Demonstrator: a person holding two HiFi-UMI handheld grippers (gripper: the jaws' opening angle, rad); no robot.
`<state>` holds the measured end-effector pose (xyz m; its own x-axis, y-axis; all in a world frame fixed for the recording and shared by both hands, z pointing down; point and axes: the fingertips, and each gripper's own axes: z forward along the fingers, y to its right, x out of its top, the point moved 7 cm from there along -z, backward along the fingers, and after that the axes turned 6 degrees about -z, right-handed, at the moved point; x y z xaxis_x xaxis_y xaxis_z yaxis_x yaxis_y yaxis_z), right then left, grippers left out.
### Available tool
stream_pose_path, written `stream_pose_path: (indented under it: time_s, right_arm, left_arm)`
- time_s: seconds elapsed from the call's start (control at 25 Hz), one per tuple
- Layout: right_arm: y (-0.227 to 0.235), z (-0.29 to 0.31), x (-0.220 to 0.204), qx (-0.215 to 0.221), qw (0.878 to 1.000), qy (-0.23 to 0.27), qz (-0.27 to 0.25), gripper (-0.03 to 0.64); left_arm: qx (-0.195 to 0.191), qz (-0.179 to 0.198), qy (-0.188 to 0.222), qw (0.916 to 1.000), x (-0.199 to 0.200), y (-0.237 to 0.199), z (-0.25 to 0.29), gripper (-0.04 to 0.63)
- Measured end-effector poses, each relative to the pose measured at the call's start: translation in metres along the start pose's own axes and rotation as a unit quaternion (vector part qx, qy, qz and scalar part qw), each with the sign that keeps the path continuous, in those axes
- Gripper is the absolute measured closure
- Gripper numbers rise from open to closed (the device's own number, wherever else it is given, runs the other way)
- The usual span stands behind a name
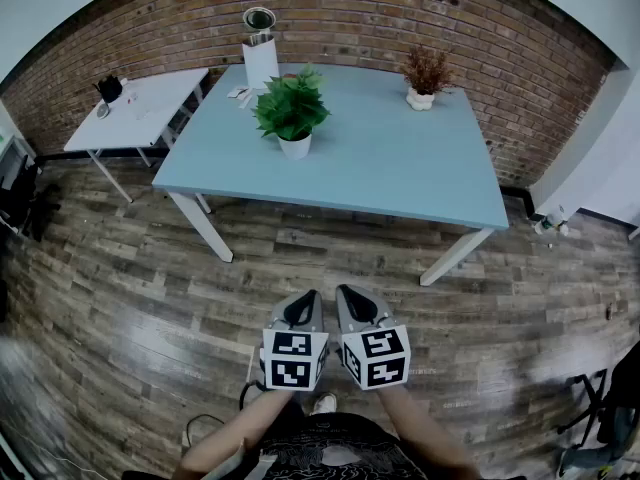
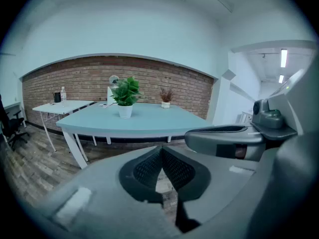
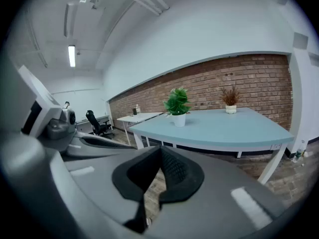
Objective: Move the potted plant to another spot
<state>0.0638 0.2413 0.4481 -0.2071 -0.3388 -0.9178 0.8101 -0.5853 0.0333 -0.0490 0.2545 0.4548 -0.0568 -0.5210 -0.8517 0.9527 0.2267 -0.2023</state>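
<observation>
Left gripper [image 1: 304, 306] and right gripper [image 1: 352, 302] are held just beside each other above the floor [image 1: 150, 298], noses tilted somewhat down. In its own view the left gripper [image 2: 160, 152] has its jaws together. The pads meet at the tips and nothing is between them. The right gripper [image 3: 160, 151] is the same, jaws closed and empty. Only floorboards show through the gap under each pair of pads.

Ahead of both grippers, and well apart from them, stands the table [image 1: 400, 178], pale blue with white legs. The plant [image 1: 291, 106] is on it, ahead and slightly left of the grippers. Its bushy green leaves stand upright in a white pot [image 1: 295, 147], set in from the near edge on the table's left half.

Farther off and to the right, near the table's back edge, a second pot [image 1: 420, 99], also white, holds a brown dried plant [image 1: 428, 68]. At the back left corner stands a tall white container [image 1: 261, 60] with a round rim on top. What is in it cannot be told.

Left of the table is a white desk [image 1: 150, 98] with a few small dark things on it, too small to make out. Behind both runs a brick wall [image 1: 350, 13].
</observation>
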Motion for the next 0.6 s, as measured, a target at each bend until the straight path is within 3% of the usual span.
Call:
stream_pose_path:
  time_s: [0.6]
  right_arm:
    - [0.003, 0.073, 0.018, 0.004, 1.000, -0.005, -0.001, 0.612]
  left_arm:
    - [-0.004, -0.024, 0.002, 0.9997, 0.023, -0.052, 0.047, 0.597]
